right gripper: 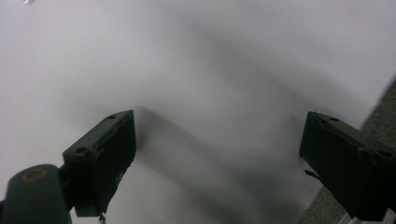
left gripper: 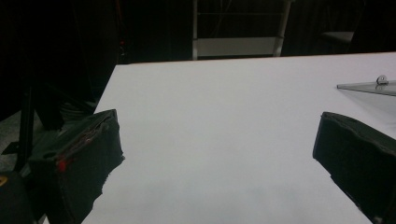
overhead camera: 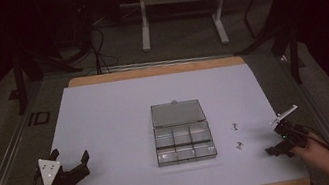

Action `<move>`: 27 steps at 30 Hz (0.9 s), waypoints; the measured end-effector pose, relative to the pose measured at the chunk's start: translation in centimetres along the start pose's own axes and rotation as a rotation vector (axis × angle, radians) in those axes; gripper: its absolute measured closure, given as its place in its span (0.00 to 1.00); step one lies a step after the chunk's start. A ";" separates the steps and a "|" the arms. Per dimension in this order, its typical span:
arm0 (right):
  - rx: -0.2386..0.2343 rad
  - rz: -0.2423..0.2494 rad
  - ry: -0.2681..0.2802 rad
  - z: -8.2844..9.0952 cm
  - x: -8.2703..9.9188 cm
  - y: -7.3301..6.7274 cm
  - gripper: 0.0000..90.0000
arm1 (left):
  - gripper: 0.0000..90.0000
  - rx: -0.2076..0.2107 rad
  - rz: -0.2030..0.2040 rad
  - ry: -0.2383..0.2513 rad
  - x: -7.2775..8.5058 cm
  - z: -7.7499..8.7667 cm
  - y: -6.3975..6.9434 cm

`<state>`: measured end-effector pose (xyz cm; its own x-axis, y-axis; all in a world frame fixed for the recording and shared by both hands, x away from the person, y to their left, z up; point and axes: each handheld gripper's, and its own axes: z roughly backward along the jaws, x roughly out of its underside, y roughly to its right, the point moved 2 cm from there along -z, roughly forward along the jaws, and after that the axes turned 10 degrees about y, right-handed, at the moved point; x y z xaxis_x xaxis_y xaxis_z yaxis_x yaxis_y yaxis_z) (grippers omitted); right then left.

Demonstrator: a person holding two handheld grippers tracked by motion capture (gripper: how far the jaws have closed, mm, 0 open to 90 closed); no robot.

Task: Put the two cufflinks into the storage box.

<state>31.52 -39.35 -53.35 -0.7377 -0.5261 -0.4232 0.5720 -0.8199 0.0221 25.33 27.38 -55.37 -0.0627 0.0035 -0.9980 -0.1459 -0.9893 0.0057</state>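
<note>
Compartment box (overhead camera: 184, 142) seen open at mat centre, lid (overhead camera: 176, 113) laid back. Two small metal parts (overhead camera: 236, 135) left on mat, right of box, not yet placed. Left gripper (overhead camera: 70, 158) and right gripper (overhead camera: 279, 140) held wide, nothing gripped. Work judged barely begun.
</note>
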 end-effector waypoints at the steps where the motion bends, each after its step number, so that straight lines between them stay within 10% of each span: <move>1: -0.015 0.017 -0.018 0.0 0.0 -0.1 0.12 | 0.02 0.000 0.000 0.000 0.0 0.0 0.0; 15: -0.147 0.240 -0.182 0.4 -0.1 -2.1 0.12 | 0.02 0.000 -0.005 0.002 0.0 0.0 0.0; 27: -0.183 0.343 -0.142 0.9 -1.0 -3.8 0.12 | 0.02 0.003 -0.006 0.003 0.0 0.0 0.0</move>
<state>29.79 -35.95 -52.22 -0.5283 -0.7980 -0.2900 0.8381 -0.5449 -0.0273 25.29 27.34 -55.36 -0.0590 0.0085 -0.9982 -0.1496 -0.9887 0.0004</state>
